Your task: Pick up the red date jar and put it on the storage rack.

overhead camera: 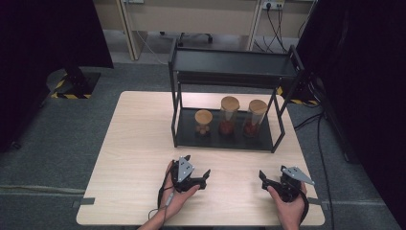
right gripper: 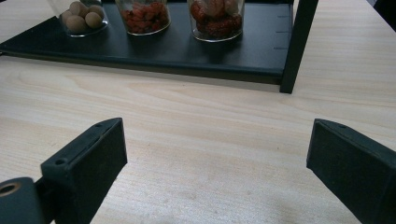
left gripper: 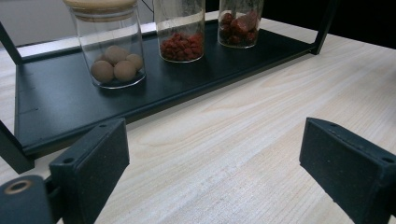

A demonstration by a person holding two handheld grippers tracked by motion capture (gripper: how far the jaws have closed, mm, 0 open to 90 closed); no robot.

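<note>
A black two-shelf rack [overhead camera: 232, 64] stands at the back of the light wood table [overhead camera: 139, 143]. Its lower shelf [left gripper: 56, 102] holds three lidded glass jars. The short jar [overhead camera: 203, 122] [left gripper: 112, 56] [right gripper: 84, 18] contains round brown balls. The middle tall jar [overhead camera: 229, 116] [left gripper: 181, 35] [right gripper: 144, 16] has small red bits. The right tall jar [overhead camera: 255, 118] [left gripper: 239, 23] [right gripper: 216, 18] has larger red fruit. My left gripper [overhead camera: 197, 166] [left gripper: 215, 140] is open over bare table in front of the rack. My right gripper [overhead camera: 273, 172] [right gripper: 215, 135] is also open, empty, near the front right.
The rack's upper shelf overhangs the jars, and its front right post [right gripper: 296, 46] stands between my right gripper and the table's right side. Dark curtains [overhead camera: 48, 33] flank the table. Cables [overhead camera: 325, 158] run on the floor at the right.
</note>
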